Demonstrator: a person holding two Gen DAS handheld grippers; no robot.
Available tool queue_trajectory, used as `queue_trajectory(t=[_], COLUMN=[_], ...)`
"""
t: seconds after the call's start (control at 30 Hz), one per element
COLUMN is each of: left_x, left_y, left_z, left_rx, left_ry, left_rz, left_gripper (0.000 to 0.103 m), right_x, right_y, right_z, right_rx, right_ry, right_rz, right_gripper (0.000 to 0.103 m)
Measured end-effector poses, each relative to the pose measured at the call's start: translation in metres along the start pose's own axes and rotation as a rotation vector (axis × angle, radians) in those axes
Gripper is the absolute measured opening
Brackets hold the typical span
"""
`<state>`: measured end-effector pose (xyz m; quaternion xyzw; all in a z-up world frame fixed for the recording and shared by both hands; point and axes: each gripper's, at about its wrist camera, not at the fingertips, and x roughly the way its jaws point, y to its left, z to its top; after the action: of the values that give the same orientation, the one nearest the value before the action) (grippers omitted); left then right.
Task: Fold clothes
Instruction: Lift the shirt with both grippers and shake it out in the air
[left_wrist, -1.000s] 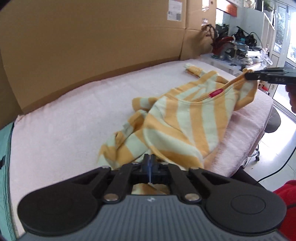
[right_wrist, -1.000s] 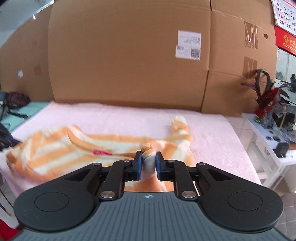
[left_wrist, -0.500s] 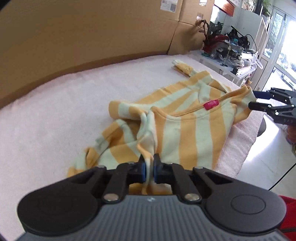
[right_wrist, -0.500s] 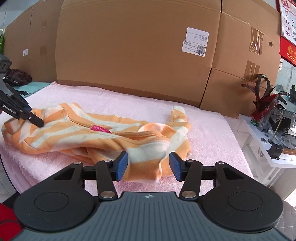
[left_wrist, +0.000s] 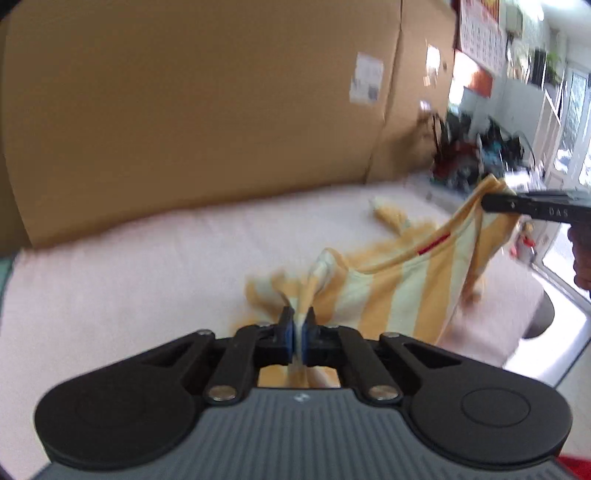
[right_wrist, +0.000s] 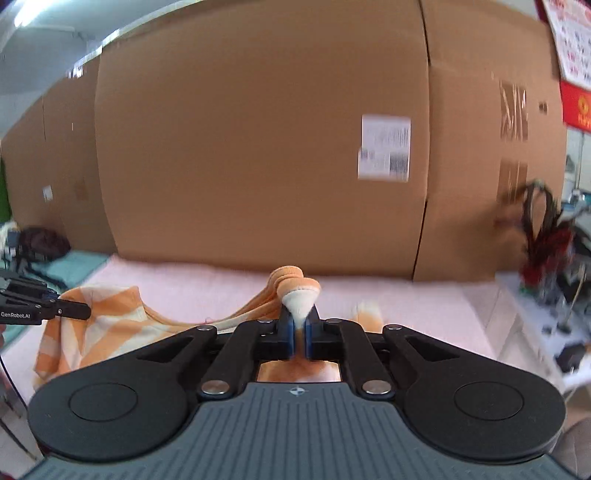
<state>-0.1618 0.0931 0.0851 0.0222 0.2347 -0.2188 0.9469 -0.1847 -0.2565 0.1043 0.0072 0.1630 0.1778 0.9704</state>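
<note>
An orange and pale striped shirt (left_wrist: 399, 295) hangs stretched between both grippers above the pink towel-covered table (left_wrist: 147, 277). My left gripper (left_wrist: 298, 332) is shut on a pinched fold at one shoulder. My right gripper (right_wrist: 300, 332) has its jaws closing, and its blue pads press on a bunched fold of the shirt (right_wrist: 110, 325). The left wrist view shows the right gripper (left_wrist: 495, 203) holding up the collar edge at the right, near the red neck tag (left_wrist: 434, 245). In the right wrist view the left gripper (right_wrist: 74, 312) grips the far shoulder. One sleeve (left_wrist: 388, 214) trails on the towel.
A tall cardboard wall (left_wrist: 184, 129) backs the table. A cluttered white side table (right_wrist: 546, 306) with a dark red plant (right_wrist: 546, 240) stands to the right. A teal mat and a dark bag (right_wrist: 44, 240) lie at the far left. The towel's front edge (left_wrist: 517, 314) drops off toward the floor.
Both grippers rose and lifted the shirt's upper edge off the towel. The right gripper let go, stood open, then shut again on a shirt fold. The left stayed clamped.
</note>
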Motion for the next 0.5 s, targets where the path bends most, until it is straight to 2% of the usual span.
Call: queue_trajectory(t=[0.13,0.23,0.37,0.43,0.5], left_x=[-0.077,-0.128,-0.182,-0.205,-0.22], left_y=[0.009,-0.002,-0.024,-0.034,-0.043], left_z=[0.11,0.167,0.202,0.208,0.208], left_rx=[-0.001,0.039,0.098,0.12,0.138], left_ry=[-0.309,-0.449,-0.616,-0.692,-0.746], left_rz=[0.069,0.135,0.272,0.343,0.404], left_gripper=[0.0,0.0,0.003,0.003,0.003], right_x=[-0.041,-0.075,-0.108,-0.118,-0.127], right_y=[0.012,0.034,0.068,0.085,0.097], right_z=[0.114,0.172,0.213,0.22,0.222], right_rx=[0.074,0.025,-0.068,-0.144,-0.17], right_ry=[-0.244,-0.404,-0.549,-0.592,-0.618], right_rz=[0.0,-0.005,-0.048,-0.085,-0.081], right_gripper=[0.006,0.006,0.007,0.007,0.007])
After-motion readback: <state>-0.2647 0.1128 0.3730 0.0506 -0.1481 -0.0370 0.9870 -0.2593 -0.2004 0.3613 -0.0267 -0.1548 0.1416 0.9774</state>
